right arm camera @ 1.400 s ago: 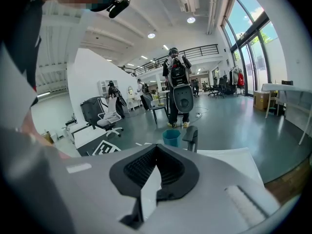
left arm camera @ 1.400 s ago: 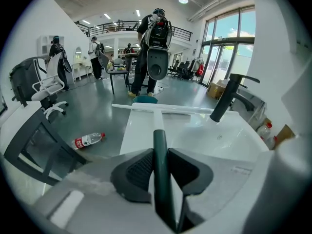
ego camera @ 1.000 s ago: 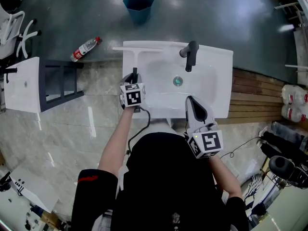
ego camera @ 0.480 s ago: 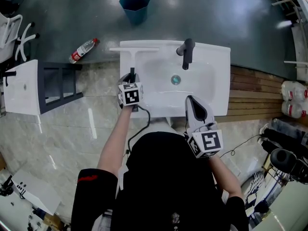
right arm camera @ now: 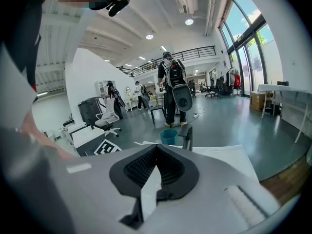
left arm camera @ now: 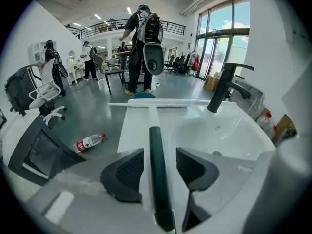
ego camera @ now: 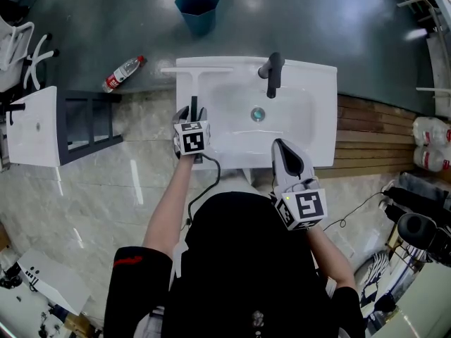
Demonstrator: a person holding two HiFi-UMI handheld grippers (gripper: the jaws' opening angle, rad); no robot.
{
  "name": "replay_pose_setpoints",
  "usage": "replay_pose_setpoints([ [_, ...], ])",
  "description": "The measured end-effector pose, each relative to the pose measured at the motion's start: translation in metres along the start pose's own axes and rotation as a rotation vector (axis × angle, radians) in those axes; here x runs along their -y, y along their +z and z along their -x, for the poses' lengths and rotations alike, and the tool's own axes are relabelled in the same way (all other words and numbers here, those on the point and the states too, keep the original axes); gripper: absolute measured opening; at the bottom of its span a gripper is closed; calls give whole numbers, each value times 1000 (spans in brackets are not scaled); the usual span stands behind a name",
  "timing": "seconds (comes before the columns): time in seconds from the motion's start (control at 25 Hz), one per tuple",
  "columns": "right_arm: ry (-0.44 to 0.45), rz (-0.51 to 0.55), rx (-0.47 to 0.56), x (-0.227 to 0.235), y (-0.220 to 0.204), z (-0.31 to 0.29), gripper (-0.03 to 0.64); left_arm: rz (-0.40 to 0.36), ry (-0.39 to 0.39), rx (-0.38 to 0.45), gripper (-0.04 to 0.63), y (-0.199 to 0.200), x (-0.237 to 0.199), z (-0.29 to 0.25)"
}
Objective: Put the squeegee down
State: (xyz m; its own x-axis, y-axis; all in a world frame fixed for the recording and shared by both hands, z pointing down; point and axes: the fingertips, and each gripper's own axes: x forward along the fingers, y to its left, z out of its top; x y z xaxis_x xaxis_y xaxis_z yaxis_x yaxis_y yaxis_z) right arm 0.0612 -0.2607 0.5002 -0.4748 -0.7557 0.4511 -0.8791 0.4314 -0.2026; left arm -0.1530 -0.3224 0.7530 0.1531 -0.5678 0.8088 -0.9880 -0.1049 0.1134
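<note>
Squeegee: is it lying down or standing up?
Lying down. The squeegee stretches flat along the sink's left rim, blade across the far edge.

No lettering can be read. The red label on the clear plastic bottle [ego camera: 125, 72] on the floor [ego camera: 317, 20] is too small to make out. The marker cube [ego camera: 192, 140] on the left tool [ego camera: 194, 111] and the one on the right tool [ego camera: 280, 146] carry black-and-white square patterns, not words.

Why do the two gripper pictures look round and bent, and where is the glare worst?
Left gripper view: wide-angle lens, dark corners, window frames lean and curve, the near squeegee looms large. Right gripper view: same round frame, bright windows. Head view: worst glare, lamp reflections streak the glossy floor; the white sink nearly washes out.
</note>
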Motion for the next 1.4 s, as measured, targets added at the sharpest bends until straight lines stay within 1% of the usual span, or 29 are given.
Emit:
replay_pose_setpoints([
  [0.12, 4, -1, 5, -2, 0, 3, 2, 1, 3, 4, 213, 0, 2, 10],
  [0.4, 22, 12, 15, -10, -2, 10, 2, 7, 32, 64, 213, 1, 2, 37],
  [0.56, 38, 19, 18, -16, -4, 15, 2, 28, 8, 97, 212, 4, 6, 52],
  [0.72, 54, 21, 22, -24, -6, 20, 2, 21, 23, 144, 150, 7, 5, 73],
  [0.8, 60, 20, 28, -28, -7, 22, 2, 13, 33, 178, 98, 10, 6, 85],
  [0.84, 62, 19, 31, -29, -7, 23, 2, 8, 37, 193, 93, 12, 6, 90],
  [0.96, 68, 17, 39, -35, -10, 28, 2, -27, 54, 232, 29, 13, 9, 108],
  [1.04, 71, 17, 47, -38, -10, 31, 2, -56, 61, 259, 3, 15, 12, 120],
  [1.24, 76, 18, 68, -48, -10, 38, 2, -84, 34, 315, 3, 20, 24, 142],
  [1.4, 82, 23, 89, -57, -9, 42, 2, -114, -3, 394, 3, 36, 38, 170],
])
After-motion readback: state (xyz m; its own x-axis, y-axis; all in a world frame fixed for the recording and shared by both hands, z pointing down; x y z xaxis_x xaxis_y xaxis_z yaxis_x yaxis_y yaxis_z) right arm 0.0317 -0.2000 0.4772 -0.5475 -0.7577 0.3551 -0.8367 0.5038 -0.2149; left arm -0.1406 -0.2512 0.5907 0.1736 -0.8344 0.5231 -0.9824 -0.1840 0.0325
